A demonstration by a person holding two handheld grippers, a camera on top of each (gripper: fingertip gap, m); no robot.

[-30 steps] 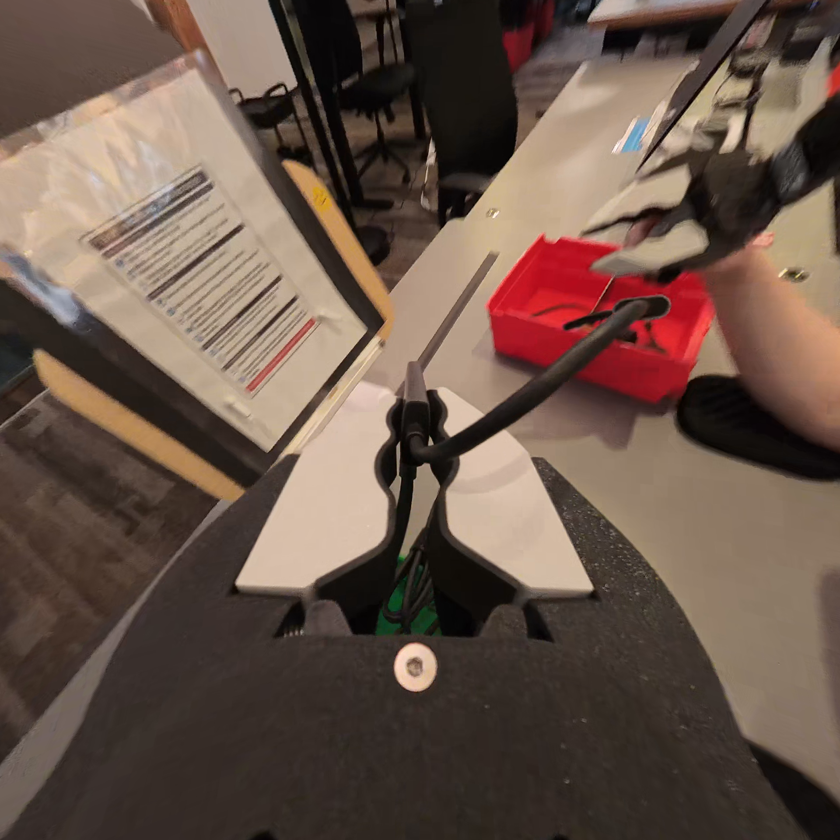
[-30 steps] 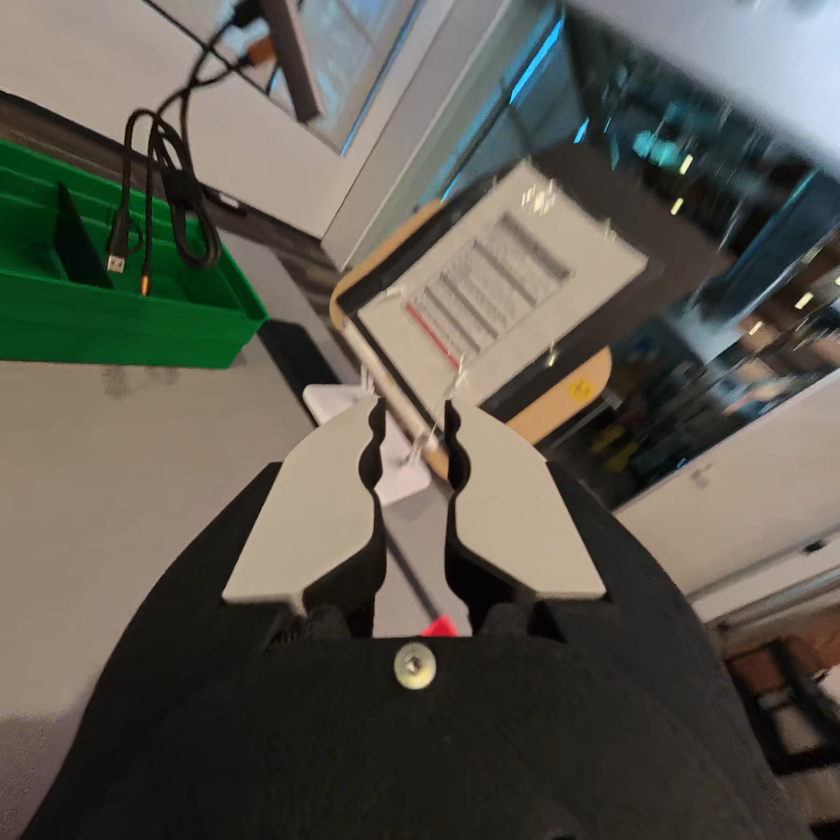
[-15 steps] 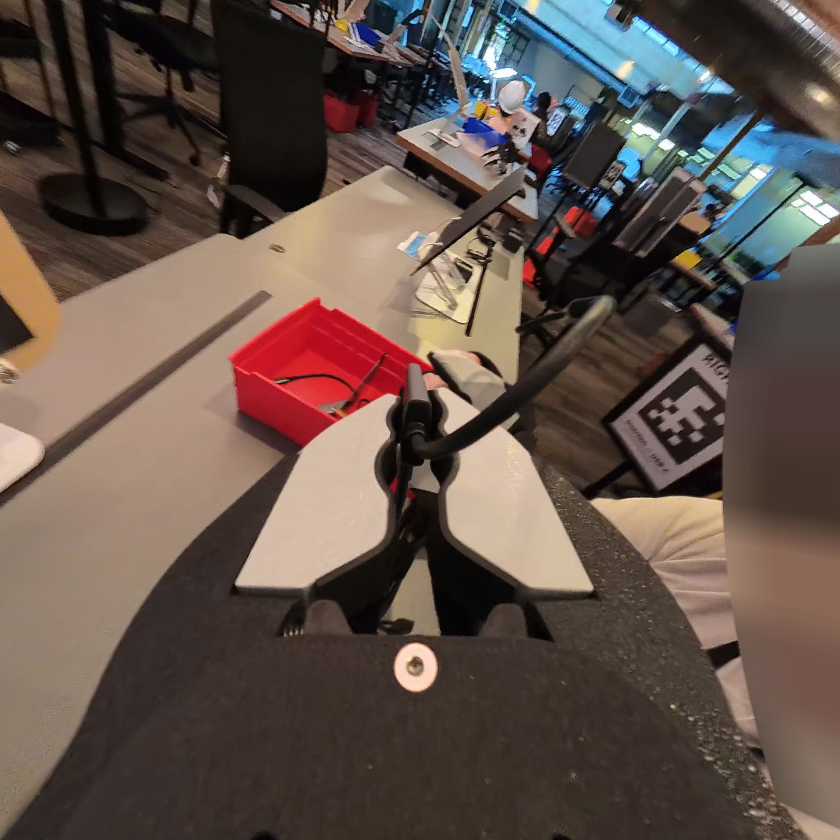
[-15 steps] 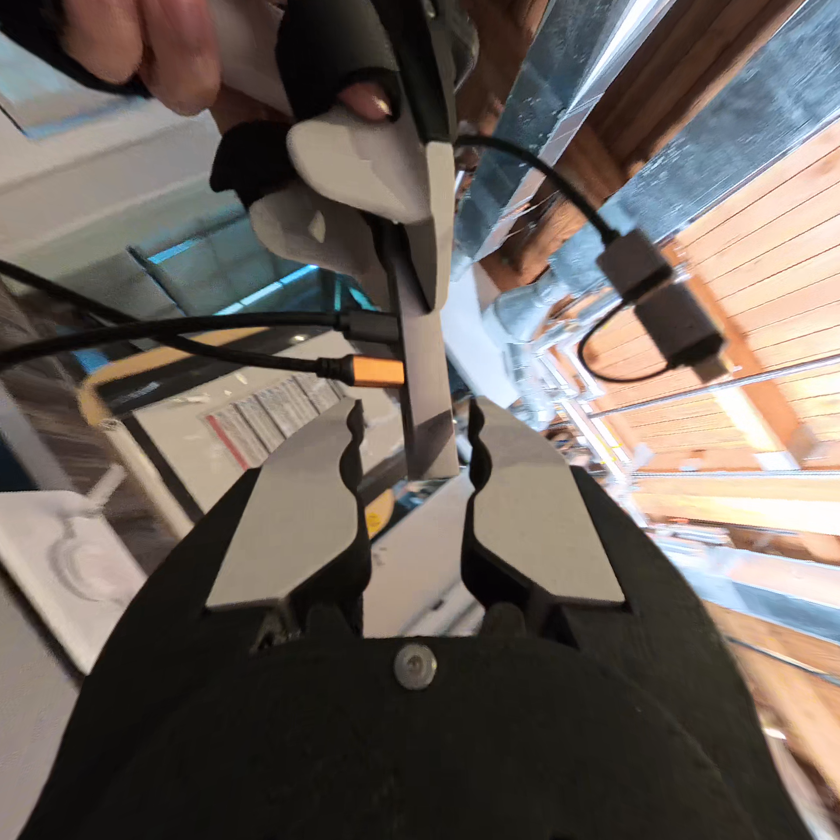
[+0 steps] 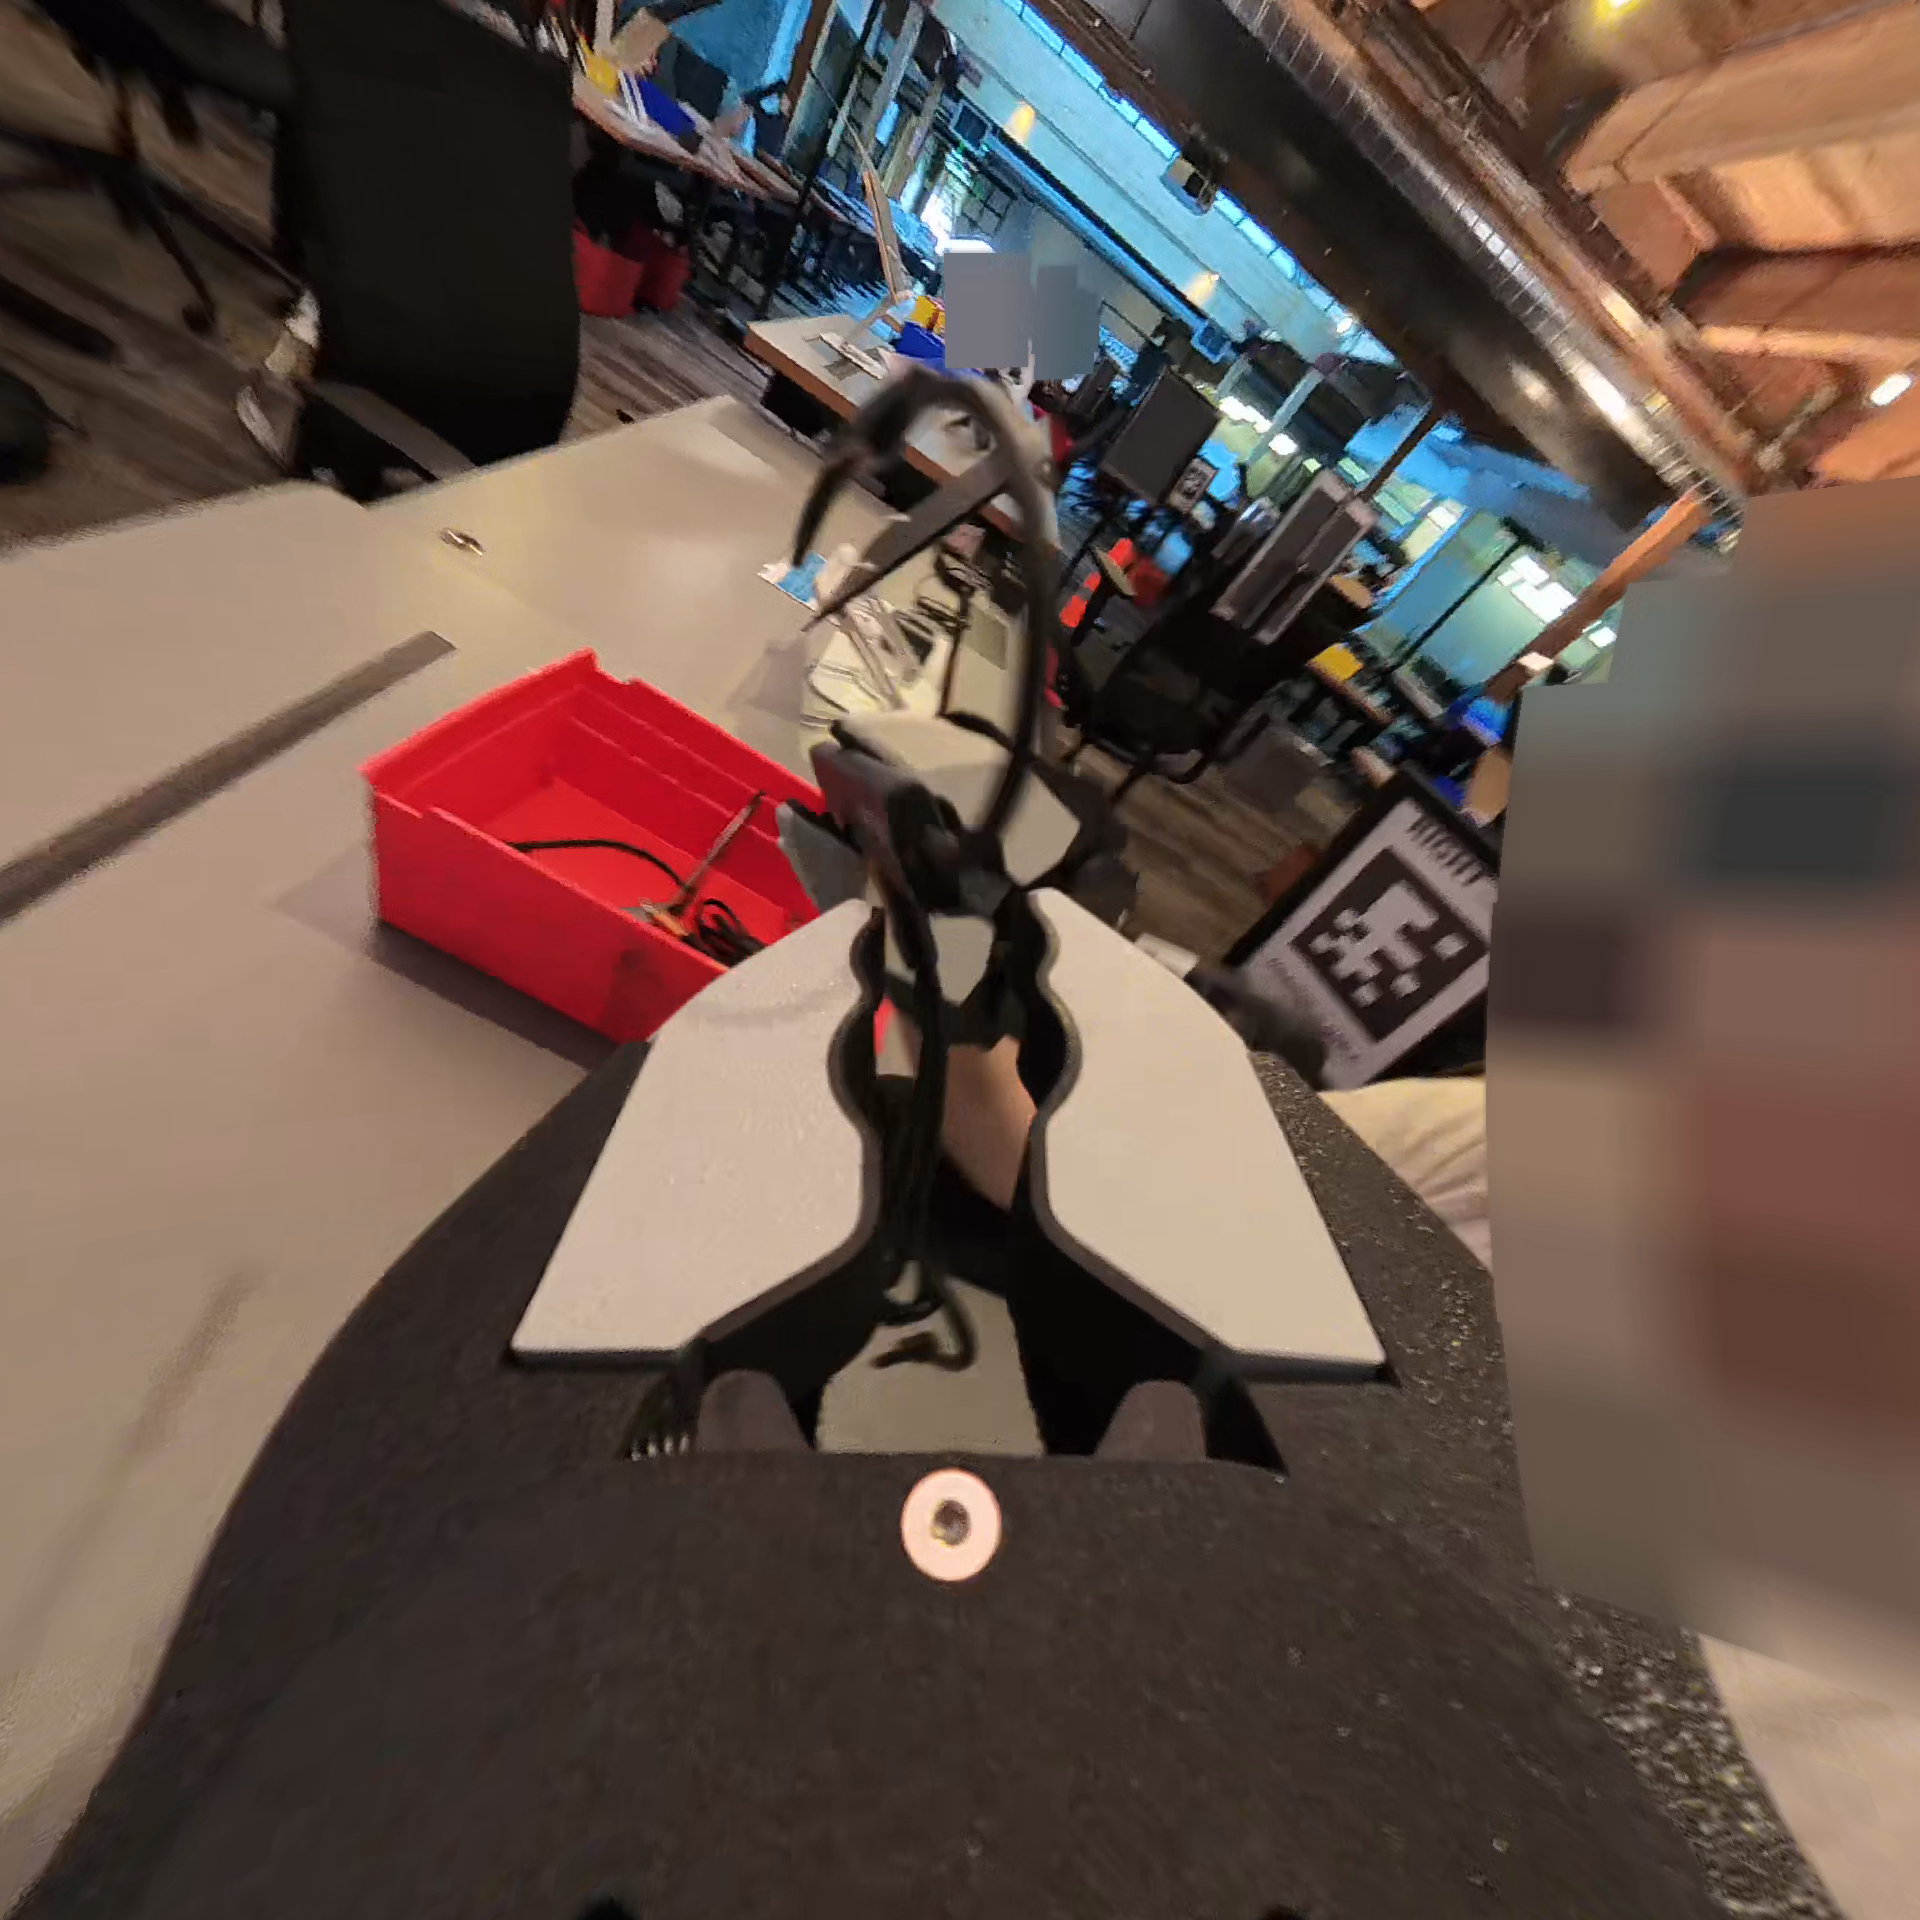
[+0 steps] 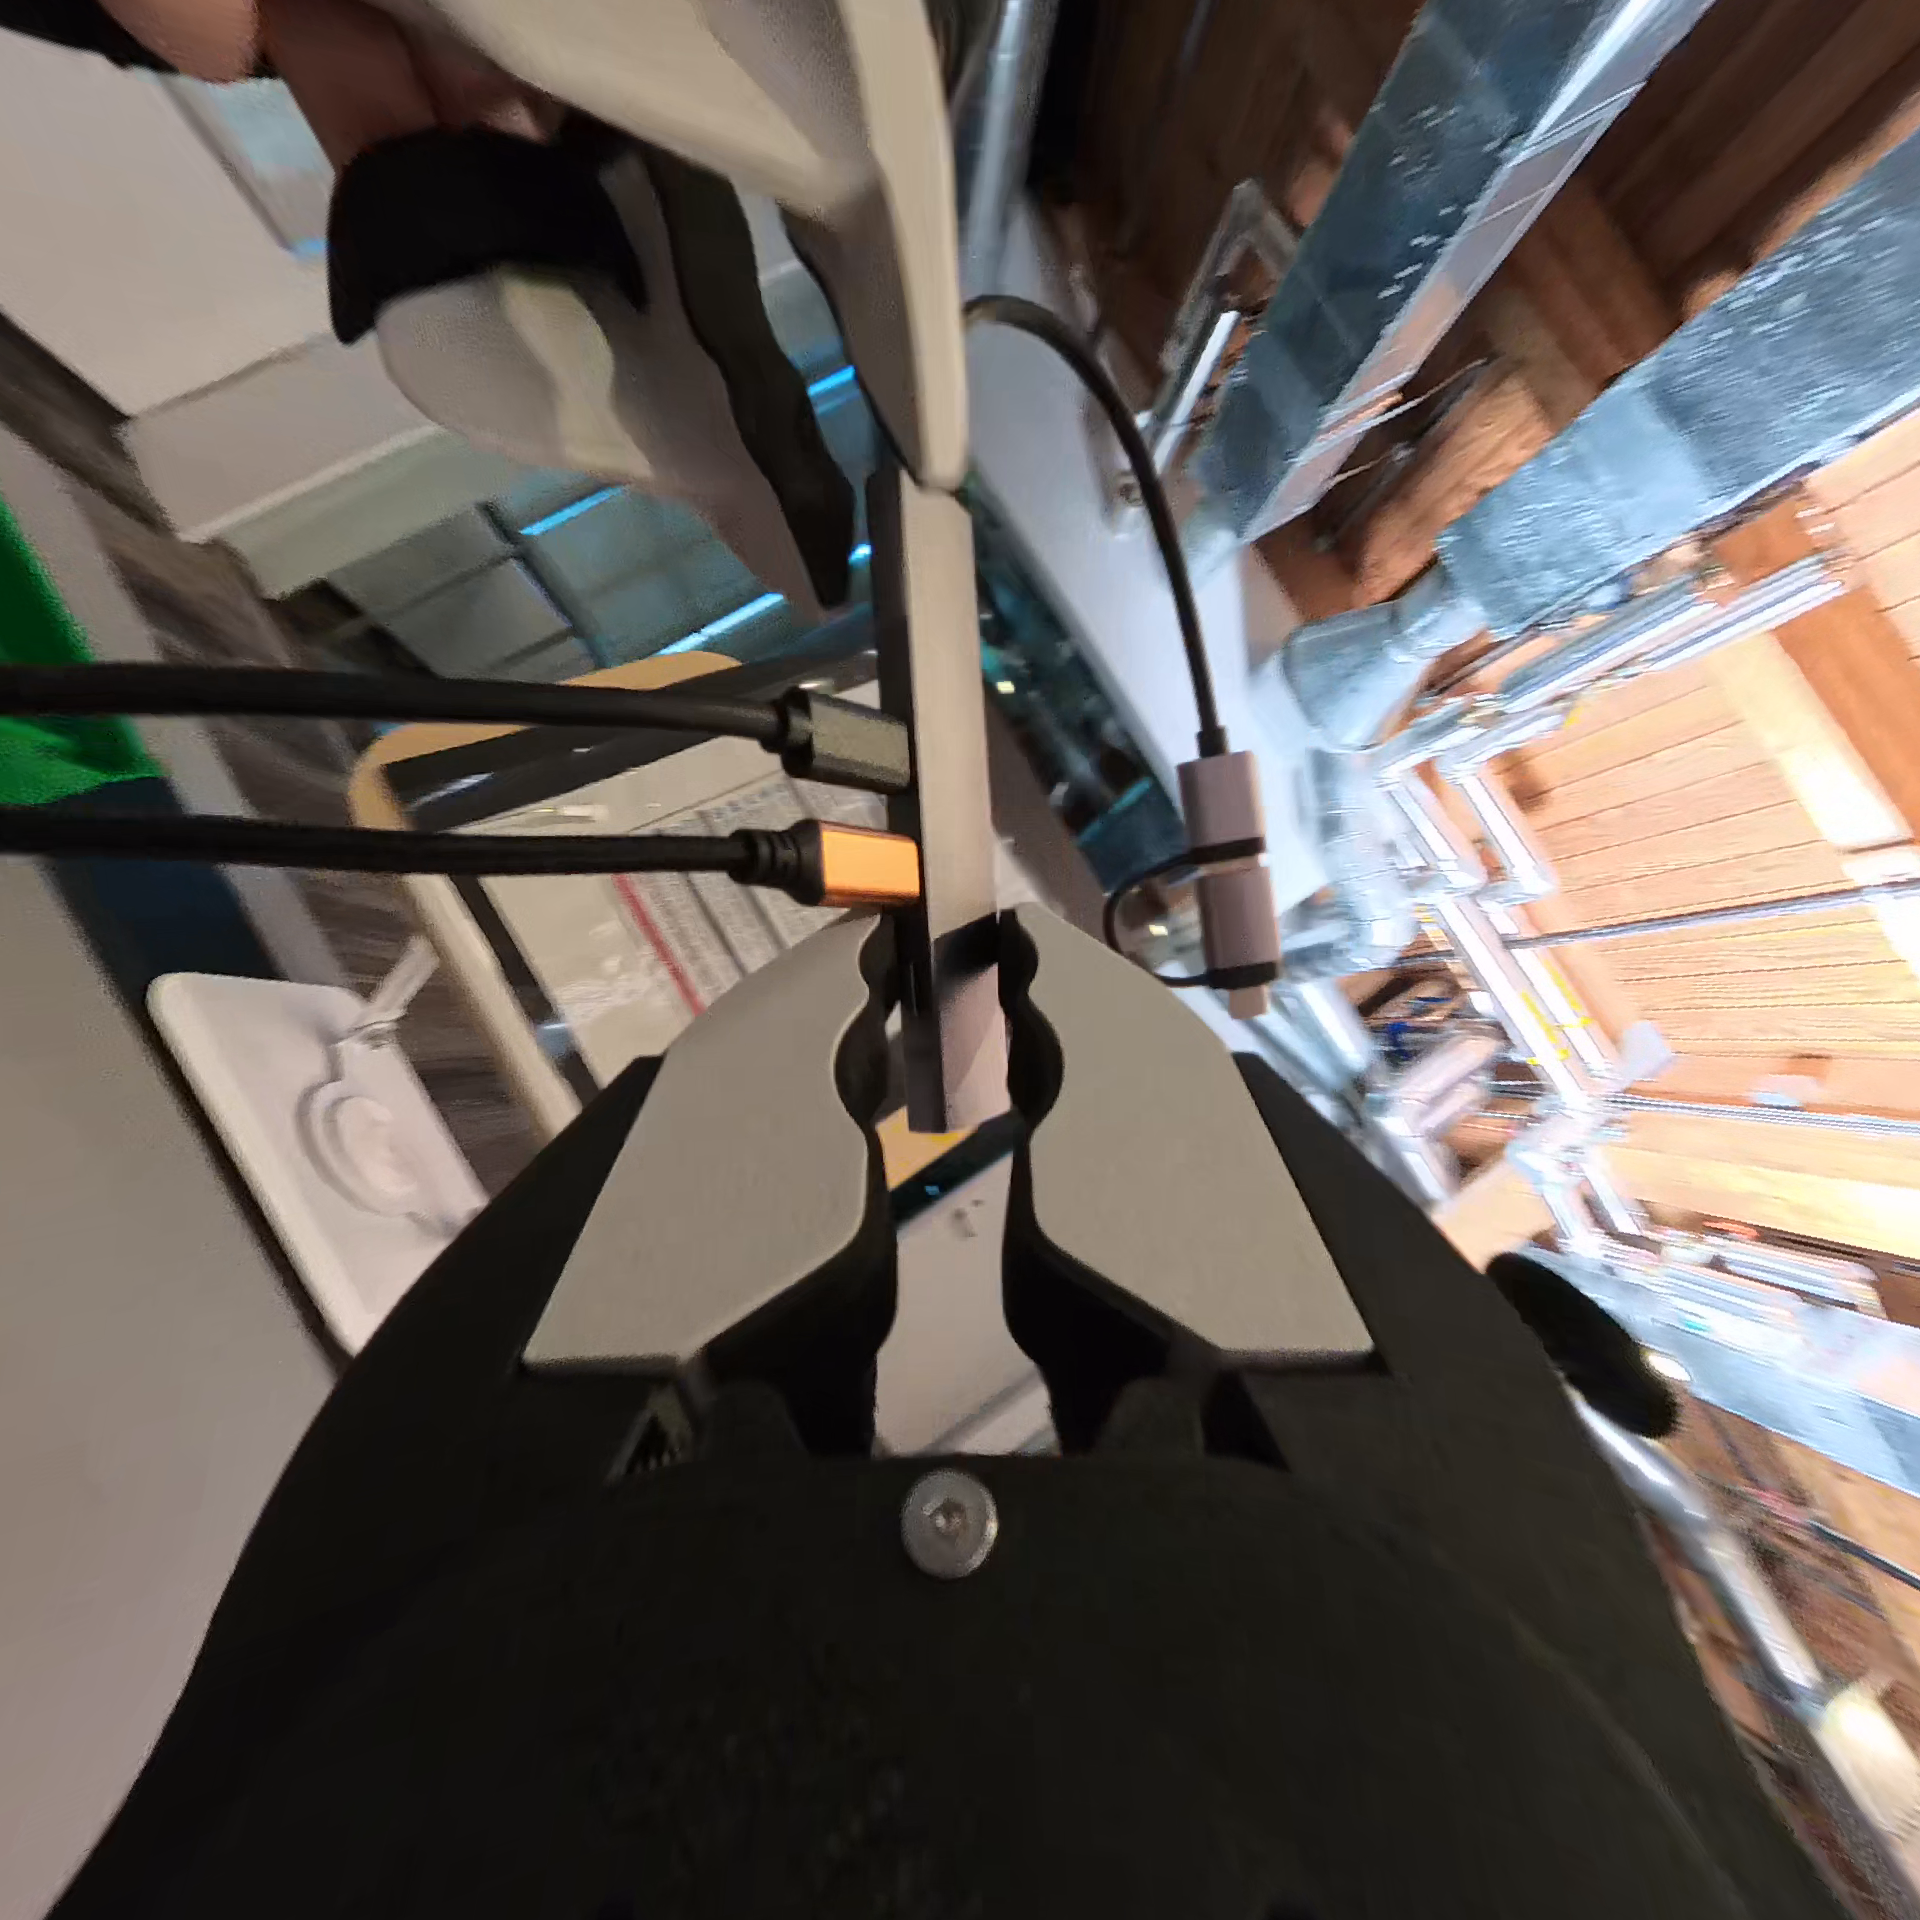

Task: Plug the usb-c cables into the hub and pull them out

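In the right wrist view, my right gripper [image 6: 940,925] is shut on the lower end of the slim grey hub [image 6: 940,675], which stands upright in the air. Two cables are plugged into its left side, one with a grey plug [image 6: 842,740] and one with an orange plug [image 6: 868,868]. The hub's own lead loops right to a grey adapter [image 6: 1231,831]. My left gripper [image 6: 878,535] is above, jaws apart, one finger at the hub's top. In the left wrist view my left gripper [image 5: 951,914] is open, black cables [image 5: 920,1091] hang between its fingers, and the right gripper [image 5: 956,790] is blurred just beyond.
A red bin [image 5: 499,883] holding a cable sits on the grey table [image 5: 208,1039] to the left. A marker board [image 5: 1371,945] stands at the right. A green bin [image 6: 42,675] and a white stand base [image 6: 291,1122] are at the left of the right wrist view. Across from one pair of fingers to the other is roughly 6 cm.
My left gripper carried the hub up and right toward the right gripper. The right gripper closed on the hub's lower end. The left gripper's jaws then opened.
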